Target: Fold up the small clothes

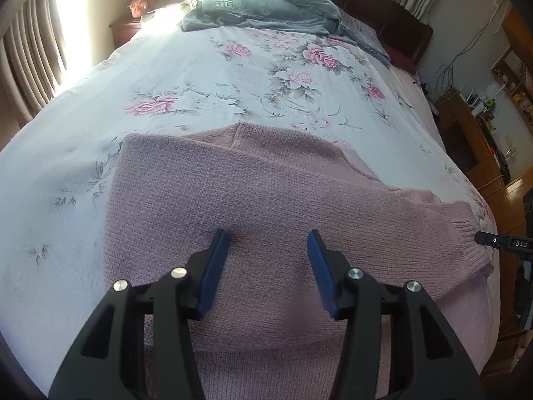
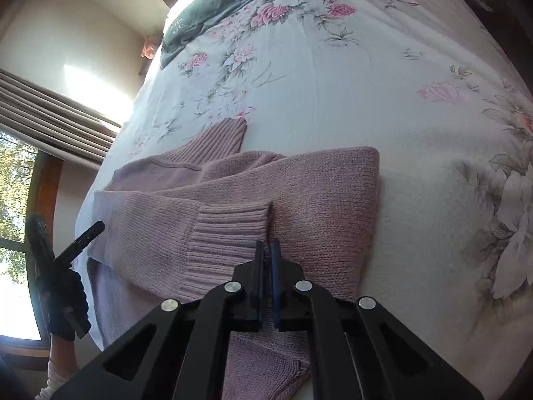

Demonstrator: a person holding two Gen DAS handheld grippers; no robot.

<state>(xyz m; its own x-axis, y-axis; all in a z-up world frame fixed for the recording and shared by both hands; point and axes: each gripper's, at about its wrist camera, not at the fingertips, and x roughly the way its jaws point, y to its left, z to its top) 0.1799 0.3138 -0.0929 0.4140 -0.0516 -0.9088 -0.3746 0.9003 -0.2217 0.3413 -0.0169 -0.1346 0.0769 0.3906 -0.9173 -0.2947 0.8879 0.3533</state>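
A pink knit sweater [image 1: 253,193] lies partly folded on the floral bedspread [image 1: 206,76], its body flat and one sleeve laid across towards the right. My left gripper [image 1: 268,236] hovers just above the sweater's middle, open, with nothing between its blue pads [image 1: 216,266]. In the right wrist view the same sweater [image 2: 326,193] shows its ribbed sleeve cuff [image 2: 230,233] and its ribbed collar [image 2: 220,140]. My right gripper [image 2: 266,245] is shut on the corner of that cuff. Its tip [image 1: 481,237] shows at the cuff in the left wrist view.
A grey garment [image 1: 266,6] lies at the head of the bed before a dark headboard [image 1: 393,10]. Curtains [image 1: 23,66] and a nightstand [image 1: 125,31] stand left; wooden shelves [image 1: 473,126] line the right. A gloved hand [image 2: 63,293] is near the bed's edge by a window [image 2: 13,183].
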